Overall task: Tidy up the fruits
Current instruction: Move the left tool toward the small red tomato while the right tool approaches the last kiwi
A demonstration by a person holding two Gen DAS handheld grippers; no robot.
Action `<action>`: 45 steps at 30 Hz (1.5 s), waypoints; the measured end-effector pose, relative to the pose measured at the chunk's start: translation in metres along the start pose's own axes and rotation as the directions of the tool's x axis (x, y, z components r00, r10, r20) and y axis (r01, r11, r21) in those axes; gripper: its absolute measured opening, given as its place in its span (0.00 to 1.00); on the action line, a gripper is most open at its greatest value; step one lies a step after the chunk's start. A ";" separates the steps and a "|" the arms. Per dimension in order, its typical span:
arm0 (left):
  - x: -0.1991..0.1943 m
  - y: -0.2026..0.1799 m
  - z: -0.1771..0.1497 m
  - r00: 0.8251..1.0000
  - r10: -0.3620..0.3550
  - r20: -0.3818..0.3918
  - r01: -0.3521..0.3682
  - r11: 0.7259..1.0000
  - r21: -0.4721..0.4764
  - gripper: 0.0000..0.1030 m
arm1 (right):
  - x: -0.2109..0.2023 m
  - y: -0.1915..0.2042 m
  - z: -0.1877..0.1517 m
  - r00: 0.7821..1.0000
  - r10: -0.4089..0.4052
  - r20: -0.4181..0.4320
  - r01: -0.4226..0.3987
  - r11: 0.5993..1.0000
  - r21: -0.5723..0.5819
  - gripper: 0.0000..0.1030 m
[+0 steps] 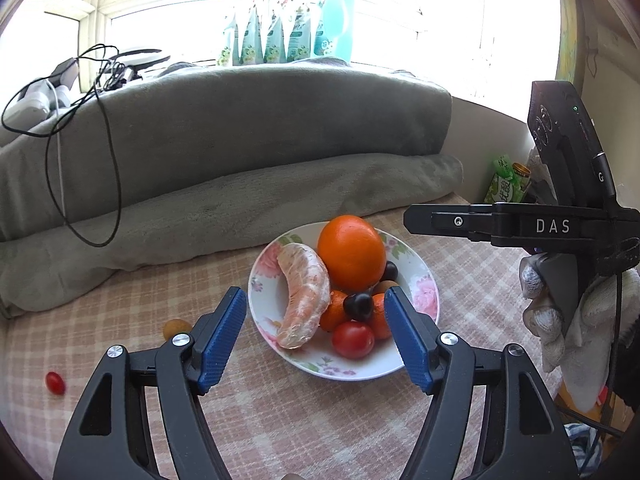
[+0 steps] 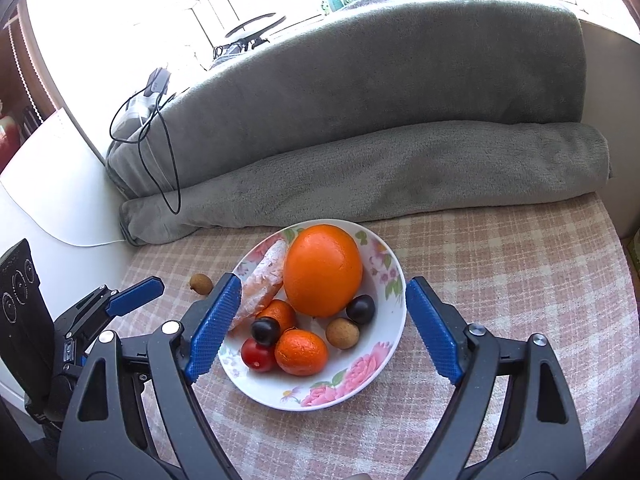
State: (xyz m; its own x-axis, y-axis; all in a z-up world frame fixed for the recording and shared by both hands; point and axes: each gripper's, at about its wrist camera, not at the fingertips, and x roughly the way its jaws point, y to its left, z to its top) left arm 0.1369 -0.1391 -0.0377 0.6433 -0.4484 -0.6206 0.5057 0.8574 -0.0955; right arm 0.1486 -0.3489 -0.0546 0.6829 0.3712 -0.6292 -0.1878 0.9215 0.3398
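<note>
A floral white bowl [image 1: 356,374] [image 2: 394,320] sits on a pink checked cloth. It holds a big orange [image 1: 351,254] [image 2: 322,270], a peeled citrus segment [image 1: 304,300] [image 2: 264,280], two small mandarins [image 2: 301,352], two dark grapes [image 2: 265,330], a cherry tomato [image 1: 353,339] [image 2: 258,355] and a longan [image 2: 342,333]. Outside the bowl lie a longan [image 1: 176,329] [image 2: 201,283] and a cherry tomato [image 1: 55,383]. My left gripper [image 1: 314,294] hovers open before the bowl, nothing between its pads. My right gripper [image 2: 323,282] is also open and holds nothing, its fingers [image 2: 216,324] straddling the bowl's width.
A folded grey blanket [image 1: 240,160] [image 2: 360,120] with black cables [image 1: 104,140] lies behind the bowl. Bottles [image 1: 280,28] line the windowsill. A green carton and a can [image 1: 508,178] stand at the right. A gloved hand [image 1: 560,320] holds the right gripper's body [image 1: 520,224].
</note>
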 end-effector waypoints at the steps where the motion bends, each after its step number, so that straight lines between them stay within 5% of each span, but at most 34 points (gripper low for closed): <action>1: -0.001 0.002 -0.001 1.000 0.001 0.002 -0.001 1.000 -0.004 0.69 | -0.001 0.001 0.000 1.000 0.005 0.006 -0.005 1.000 0.001 0.84; 21: -0.025 0.039 -0.014 0.998 0.058 0.025 -0.057 0.997 -0.053 0.69 | 0.008 0.040 0.001 0.997 0.082 0.005 -0.081 0.994 -0.074 0.90; 45: -0.054 0.135 -0.053 0.975 0.220 -0.013 -0.218 0.955 -0.200 0.69 | 0.048 0.117 0.003 0.995 -0.024 -0.093 -0.003 0.959 -0.282 0.95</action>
State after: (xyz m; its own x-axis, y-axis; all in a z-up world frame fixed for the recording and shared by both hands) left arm 0.1395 0.0143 -0.0581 0.7311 -0.2454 -0.6366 0.2278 0.9673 -0.1112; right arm 0.1613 -0.2232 -0.0432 0.6185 0.3581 -0.6994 -0.3817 0.9150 0.1309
